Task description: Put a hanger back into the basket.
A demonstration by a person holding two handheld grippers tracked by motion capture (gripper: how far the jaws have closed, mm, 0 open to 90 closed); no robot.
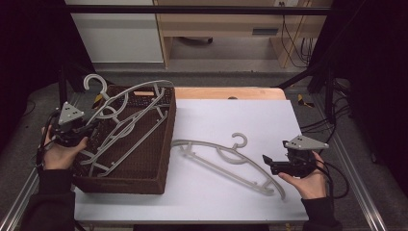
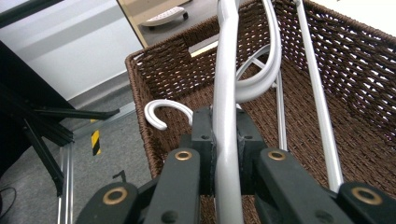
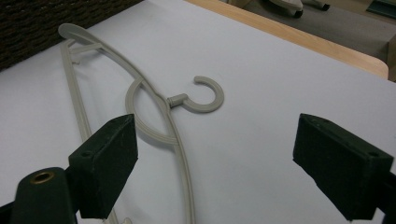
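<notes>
A grey plastic hanger (image 1: 126, 109) is clamped by its arm between the closed jaws of the left gripper (image 1: 76, 129), propped tilted in the brown wicker basket (image 1: 159, 163) with others. A second hanger (image 3: 159, 109) is left flat on the white table (image 1: 240, 120), faced by the right gripper (image 1: 274, 163), whose jaws are spread wide and empty. If lifted carelessly, the held hanger's hook may be snagged on its neighbours or the weave.

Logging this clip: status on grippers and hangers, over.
Left gripper shut on a grey hanger in the wicker basket. Right gripper open, near beige hanger flat on table. Nothing between.
</notes>
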